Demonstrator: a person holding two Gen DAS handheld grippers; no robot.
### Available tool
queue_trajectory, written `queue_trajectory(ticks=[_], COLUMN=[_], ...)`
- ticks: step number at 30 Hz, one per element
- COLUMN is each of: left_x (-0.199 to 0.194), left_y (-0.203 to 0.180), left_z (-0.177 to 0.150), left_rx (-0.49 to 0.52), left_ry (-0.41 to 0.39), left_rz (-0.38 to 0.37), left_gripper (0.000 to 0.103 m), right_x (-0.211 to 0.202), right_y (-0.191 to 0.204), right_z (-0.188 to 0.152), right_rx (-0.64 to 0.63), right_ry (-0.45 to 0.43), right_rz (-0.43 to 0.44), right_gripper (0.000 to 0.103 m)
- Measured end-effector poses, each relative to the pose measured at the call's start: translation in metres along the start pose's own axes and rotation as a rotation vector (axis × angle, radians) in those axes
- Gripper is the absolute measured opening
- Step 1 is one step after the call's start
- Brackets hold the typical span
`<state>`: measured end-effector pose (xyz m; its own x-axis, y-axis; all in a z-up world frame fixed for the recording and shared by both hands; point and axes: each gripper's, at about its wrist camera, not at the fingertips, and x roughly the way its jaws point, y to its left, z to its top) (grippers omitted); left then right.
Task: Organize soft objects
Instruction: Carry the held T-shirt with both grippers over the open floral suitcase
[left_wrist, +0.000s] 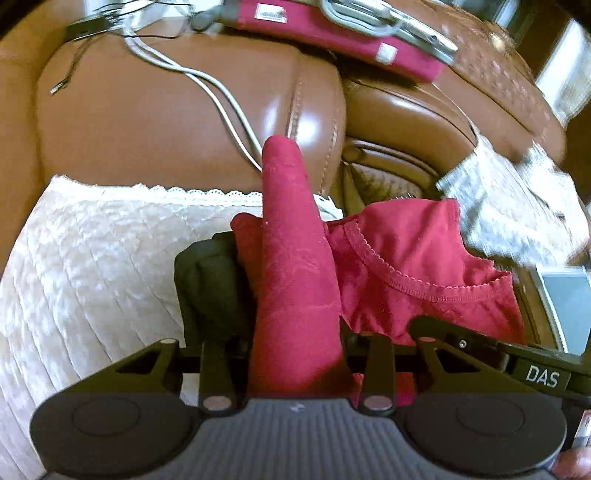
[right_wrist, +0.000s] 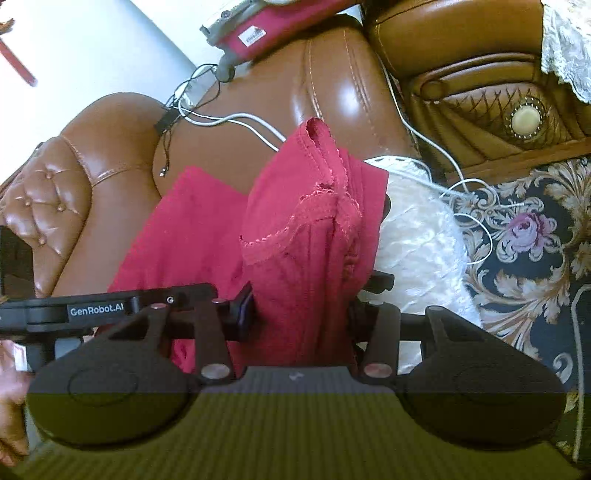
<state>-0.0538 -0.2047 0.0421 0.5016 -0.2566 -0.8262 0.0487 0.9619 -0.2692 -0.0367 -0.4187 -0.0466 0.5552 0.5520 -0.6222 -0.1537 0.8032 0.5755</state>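
Left gripper: the left gripper (left_wrist: 295, 295) is clamped on a bunched fold of the red garment (left_wrist: 406, 266), and the cloth pokes out past its fingertips like a tongue
Right gripper: the right gripper (right_wrist: 306, 273) pinches another part of the same red garment (right_wrist: 314, 229), scalloped hem gathered right between its fingers; the fingers themselves are mostly buried in cloth
Between the two: the other gripper's black bar crosses the near edge of each view, so the pair work side by side with the garment held up between them
Just beyond the fingers: a white lace-edged seat cover (left_wrist: 92, 258) lies under the cloth, left of the left fingers and right of the right ones
Farther out: the brown leather sofa (left_wrist: 166, 110) with white cables (left_wrist: 221, 99) trailing across its backrest
Farthest: a crimson pouch (left_wrist: 332, 33) perched on top of the backrest, blurred
Step in hand: looks like a two-handed fold or straightening of the garment; whether it is being lifted from the seat or lowered to it, one moment cannot settle
Next move calls for: both grips kept firm and even so the limp cloth does not slip, and the cables kept clear of the hem
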Motion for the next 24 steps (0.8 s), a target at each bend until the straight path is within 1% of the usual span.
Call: queue_trajectory(ticks=[3,6,8,10,14,17,21,24], left_x=[0.008,0.015,0.014,0.009,-0.008,-0.032,-0.071,-0.099], left_y=[-0.016,-0.031,-0.044,-0.058,-0.083,-0.101,-0.123,-0.142], left_z=[-0.002,0.006,0.017,0.031,0.065,0.089,0.127,0.166], left_rx=[-0.097,-0.207,-0.271,-0.297,-0.346,-0.402,-0.485,-0.529], left_ry=[-0.040,-0.078,-0.083,-0.078,-0.047,-0.037,-0.047,-0.073], left_rz=[0.047,0.082,0.097,0.110,0.118,0.110,0.069,0.044], left_gripper=[0.041,0.041,0.041,0.041,0.041,0.041,0.041,0.041], right_x=[-0.004,-0.002,-0.009,-0.020,-0.042,-0.058,-0.080,-0.104], right_y=[-0.016,-0.028,-0.024,-0.015,0.001,0.014,0.032,0.055], right_z=[0.018,0.041,0.062,0.085,0.131,0.166,0.213,0.264], right_rx=[-0.064,-0.146,-0.180,-0.204,-0.252,-0.288,-0.332,-0.342], right_ry=[0.030,0.073,0.100,0.127,0.182,0.223,0.277,0.309], right_rz=[0.035,0.071,0.076,0.074,0.070,0.067,0.059,0.029], right_gripper=[0.053,0.053,0.053,0.053,0.052,0.052,0.052,0.052])
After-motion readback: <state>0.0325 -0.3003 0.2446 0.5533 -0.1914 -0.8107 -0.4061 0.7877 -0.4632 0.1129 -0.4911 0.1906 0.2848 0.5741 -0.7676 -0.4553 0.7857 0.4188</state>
